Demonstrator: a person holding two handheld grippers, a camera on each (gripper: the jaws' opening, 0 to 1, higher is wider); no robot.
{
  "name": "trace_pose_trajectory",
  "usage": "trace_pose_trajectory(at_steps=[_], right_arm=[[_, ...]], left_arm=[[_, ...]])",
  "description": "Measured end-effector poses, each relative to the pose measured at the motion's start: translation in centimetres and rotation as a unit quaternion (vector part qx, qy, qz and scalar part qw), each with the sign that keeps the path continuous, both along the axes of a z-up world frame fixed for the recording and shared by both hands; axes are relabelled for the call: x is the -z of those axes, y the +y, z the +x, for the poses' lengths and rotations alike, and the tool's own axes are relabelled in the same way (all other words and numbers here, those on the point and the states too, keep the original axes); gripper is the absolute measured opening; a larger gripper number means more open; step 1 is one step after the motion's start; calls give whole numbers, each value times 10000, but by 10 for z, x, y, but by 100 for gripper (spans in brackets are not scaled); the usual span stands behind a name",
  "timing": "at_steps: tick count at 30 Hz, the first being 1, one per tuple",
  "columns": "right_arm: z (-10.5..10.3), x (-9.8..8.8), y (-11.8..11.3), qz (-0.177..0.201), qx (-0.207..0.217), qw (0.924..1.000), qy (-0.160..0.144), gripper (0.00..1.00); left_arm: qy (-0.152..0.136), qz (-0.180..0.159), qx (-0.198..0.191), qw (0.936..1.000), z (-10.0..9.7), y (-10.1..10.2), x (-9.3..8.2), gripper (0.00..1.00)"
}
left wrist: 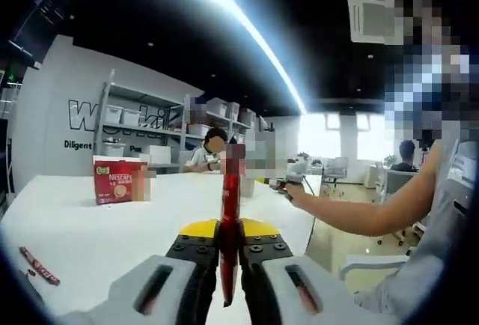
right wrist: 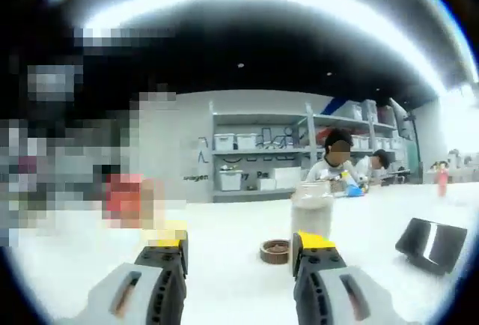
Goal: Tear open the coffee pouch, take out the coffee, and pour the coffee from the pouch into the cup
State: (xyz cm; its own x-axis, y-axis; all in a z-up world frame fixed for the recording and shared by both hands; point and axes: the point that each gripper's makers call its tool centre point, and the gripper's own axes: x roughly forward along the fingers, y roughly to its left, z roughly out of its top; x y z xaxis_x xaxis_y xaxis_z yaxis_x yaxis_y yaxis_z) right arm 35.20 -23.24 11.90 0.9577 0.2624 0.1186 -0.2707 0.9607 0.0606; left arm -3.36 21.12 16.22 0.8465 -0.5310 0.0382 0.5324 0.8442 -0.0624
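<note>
My left gripper (left wrist: pixel 229 229) is shut on a red coffee stick pouch (left wrist: pixel 231 190), which stands upright between the jaws with its top above them. The pouch top looks closed. To the right, a bare arm reaches over the white table (left wrist: pixel 90 228) holding the right gripper (left wrist: pixel 271 182), small and far off. In the right gripper view, my right gripper (right wrist: pixel 241 243) stands open with nothing between its fingers. Beyond its right jaw a pale translucent cup (right wrist: pixel 312 209) stands upright on the table.
A red Nescafe box (left wrist: pixel 116 180) stands at the left of the table and a second red stick pouch (left wrist: pixel 39 265) lies near its front edge. A small brown round dish (right wrist: pixel 275 250) sits beside the cup, a black flat object (right wrist: pixel 430 244) to the right. People sit by shelves at the back.
</note>
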Motion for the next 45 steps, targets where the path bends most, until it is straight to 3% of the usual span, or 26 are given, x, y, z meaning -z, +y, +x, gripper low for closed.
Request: trace_pose_trajectory(at_steps=[3,7,10,14,17,19,26,33,37,41,45], right_arm=[[16,-4,-17,141,405,9991,-51,58],[38,-1,-26,-195,751,9970,-20,59],[53,-4,-35,-435,1059,9931,-271,59],[72,8,-45,-334,1284,9911,-139,61],[100,21,-54,-382,1545,9873,9,63],[106,25,-56,-470,1702,9843,-20,63],[118,39,-56,-493,1770,9830,51,63],[129,29,-71,-482,1766,9831,-71,63],[131,32,-80,-421,1786,9830,-41,63],[123,44,-71,-315,1717,9846,125,65],[120,49,-58,-291,1578,9868,215,66]], left_arm=[[43,-54,-19,10000,0,3,3,12],[73,0,-41,10000,-2,3,5,12],[53,10,-55,10000,-3,3,2,12],[18,-42,-25,10000,-5,1,-3,12],[-3,-32,15,10000,-6,-1,-5,12],[13,-26,31,10000,-7,-2,-5,12],[42,-26,1,10000,-7,5,-3,12],[29,-111,-39,9999,-6,10,-7,12],[15,-108,-84,9999,-10,11,-8,12],[-177,-200,-276,9993,-16,16,-15,12],[-185,-261,-421,9986,-20,24,-15,12]])
